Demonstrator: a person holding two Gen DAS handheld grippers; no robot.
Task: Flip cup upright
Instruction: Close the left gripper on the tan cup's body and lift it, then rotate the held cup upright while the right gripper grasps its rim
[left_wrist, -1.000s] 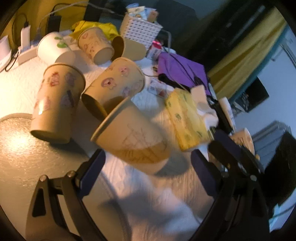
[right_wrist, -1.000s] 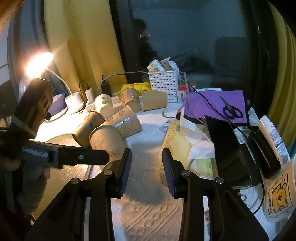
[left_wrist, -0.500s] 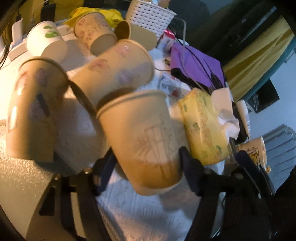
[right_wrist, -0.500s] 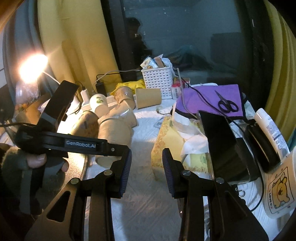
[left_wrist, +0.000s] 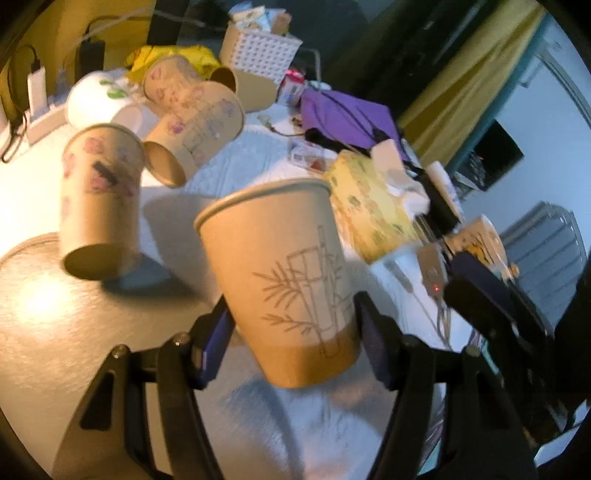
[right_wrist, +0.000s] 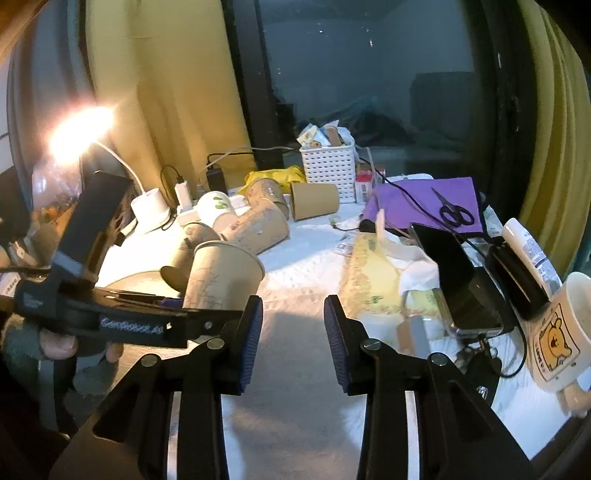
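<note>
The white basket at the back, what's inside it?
The white basket holds small packets and cartons poking out over its rim. Anything deeper is hidden by its walls, so I cannot tell what lies underneath.

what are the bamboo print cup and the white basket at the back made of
bamboo print cup: looks like matte kraft paper, tan with a rolled rim and a line drawing printed on it. White basket: probably moulded plastic, going by its even grid of small holes and smooth rim.

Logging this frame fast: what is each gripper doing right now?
Left gripper: closed on the bamboo cup.
Right gripper: open, holding nothing.
</note>
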